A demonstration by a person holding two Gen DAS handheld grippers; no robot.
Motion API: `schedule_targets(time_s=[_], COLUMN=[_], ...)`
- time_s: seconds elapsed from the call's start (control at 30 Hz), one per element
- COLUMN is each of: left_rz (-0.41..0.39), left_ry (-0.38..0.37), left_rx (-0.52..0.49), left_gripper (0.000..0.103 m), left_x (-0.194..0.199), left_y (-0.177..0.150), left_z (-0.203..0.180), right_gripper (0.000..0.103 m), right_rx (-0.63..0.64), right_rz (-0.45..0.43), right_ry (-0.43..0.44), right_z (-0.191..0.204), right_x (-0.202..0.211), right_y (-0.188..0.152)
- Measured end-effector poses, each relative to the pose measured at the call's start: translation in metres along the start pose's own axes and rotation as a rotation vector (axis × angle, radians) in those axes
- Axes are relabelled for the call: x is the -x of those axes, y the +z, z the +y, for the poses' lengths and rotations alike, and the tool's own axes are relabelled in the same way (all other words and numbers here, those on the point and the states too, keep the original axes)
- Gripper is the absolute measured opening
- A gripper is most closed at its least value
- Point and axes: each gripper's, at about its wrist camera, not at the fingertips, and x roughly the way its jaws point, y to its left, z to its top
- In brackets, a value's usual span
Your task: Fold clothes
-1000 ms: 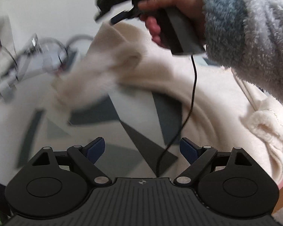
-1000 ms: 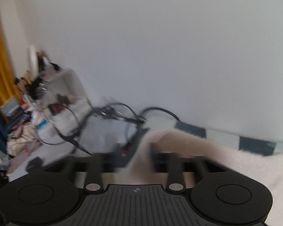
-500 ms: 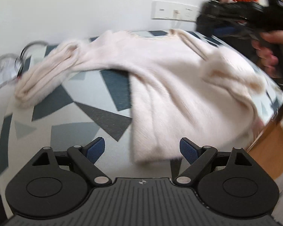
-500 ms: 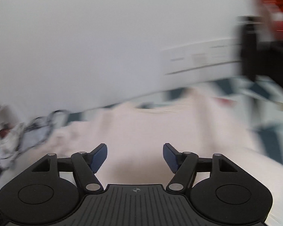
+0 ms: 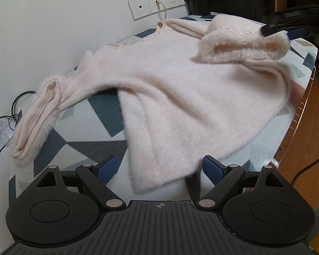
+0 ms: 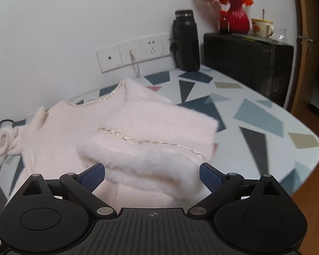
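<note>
Now one sleeve is folded over the sweater.
Right gripper has let go, spread just behind it; left gripper gapes, empty.

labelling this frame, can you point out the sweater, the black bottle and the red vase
sweater [image 5: 180, 97], left wrist view, middle of its body
black bottle [image 6: 186, 42], right wrist view, middle of its side
red vase [image 6: 237, 19], right wrist view, its belly

I'm working in a lived-in home: a table with a geometric-patterned cloth, white wall sockets, a red vase of orange flowers and a ceramic mug.
</note>
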Motion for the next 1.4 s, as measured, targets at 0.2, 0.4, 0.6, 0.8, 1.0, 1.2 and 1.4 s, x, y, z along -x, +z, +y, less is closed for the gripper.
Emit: schedule_targets(time_s=[0.2, 0.4, 0.6, 0.8, 1.0, 1.2, 1.4], left_rz=[0.006, 0.009, -0.02, -0.061, -0.052, -0.048, -0.028], left_ry=[-0.007, -0.043, -0.09, -0.152, -0.177, -0.142, -0.062], left_rx=[0.015, 0.023, 0.029, 0.044, 0.024, 0.046, 0.078], left_gripper=[0.089, 0.089, 0.089, 0.089, 0.089, 0.089, 0.091], left_x=[-0.004, -0.018, -0.036, -0.052, -0.061, -0.044, -0.013], left_y=[0.016, 0.043, 0.087, 0.125, 0.127, 0.105, 0.059], left_z=[-0.009, -0.022, -0.036, -0.055, -0.066, -0.046, -0.012], right_gripper=[0.073, 0.006, 0.006, 0.007, 0.055, 0.057, 0.065], right_rx=[-0.068, -0.172, -0.309, -0.459, -0.518, -0.369, 0.004], right_rz=[0.101, 0.062, -0.166, -0.314, -0.302, -0.184, 0.004], right_ry=[-0.127, -0.042, -0.093, -0.313, -0.422, -0.287, 0.025], right_z=[-0.01, -0.048, -0.103, -0.163, -0.189, -0.137, -0.028], right_x=[-0.04, -0.052, -0.039, -0.021, -0.018, -0.01, -0.01], right_y=[0.009, 0.028, 0.088, 0.116, 0.11, 0.061, 0.013])
